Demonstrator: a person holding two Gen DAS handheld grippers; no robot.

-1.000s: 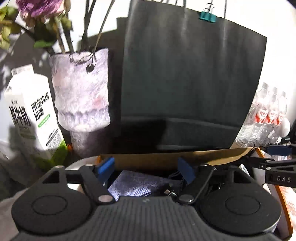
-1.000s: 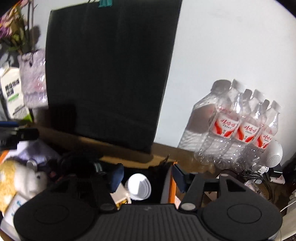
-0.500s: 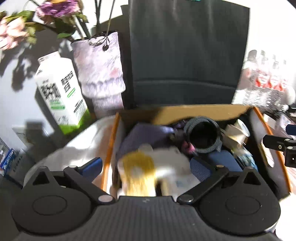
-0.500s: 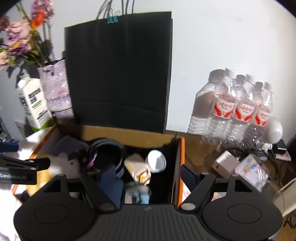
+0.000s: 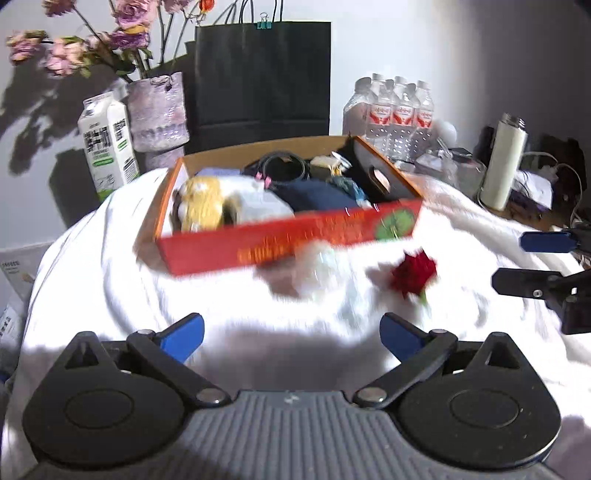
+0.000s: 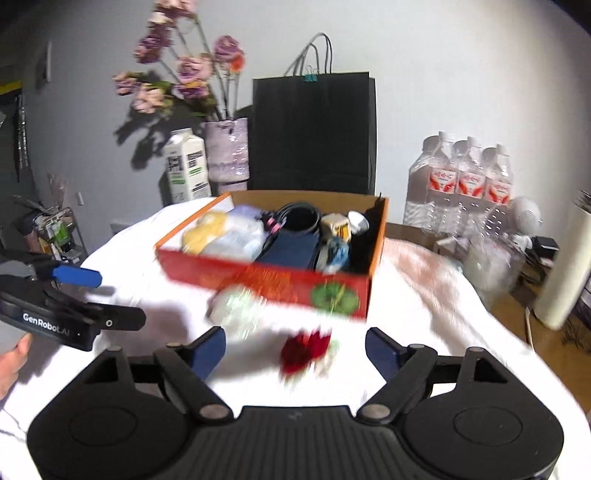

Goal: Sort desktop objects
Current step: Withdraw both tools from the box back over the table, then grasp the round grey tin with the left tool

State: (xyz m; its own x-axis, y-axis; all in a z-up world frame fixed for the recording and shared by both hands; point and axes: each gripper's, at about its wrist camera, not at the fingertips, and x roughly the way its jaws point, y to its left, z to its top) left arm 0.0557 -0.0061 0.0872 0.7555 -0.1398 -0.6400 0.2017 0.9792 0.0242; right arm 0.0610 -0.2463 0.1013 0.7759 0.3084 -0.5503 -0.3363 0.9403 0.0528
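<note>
- Flowers with pink and purple heads stand at far left in a pale mottled vase against the wall.
- Just left of the vase stands a white milk carton with green print, upright.
- Behind the box, a black paper bag leans on the wall, a teal binder clip on its top edge.
- On the white cloth sits an open red cardboard box. Inside it, from left to right: a yellow plush thing, a pale bundle, a black coiled cable, a dark blue flat case, and small items too blurred to name.
- In front of the box, on the cloth, lies a pale crinkled wad, smeared by motion, and right of it a red rose, apart from the box.
- Left gripper hangs low over the cloth, its jaws spread as wide as they go, nothing between them.
- Right gripper has its jaws opening. The rose lies on the cloth between its blue fingers in that view, and neither pad touches it.
- At the right, a pack of water bottles with red labels stands by the wall, then a white flask on the bare desk.
</note>
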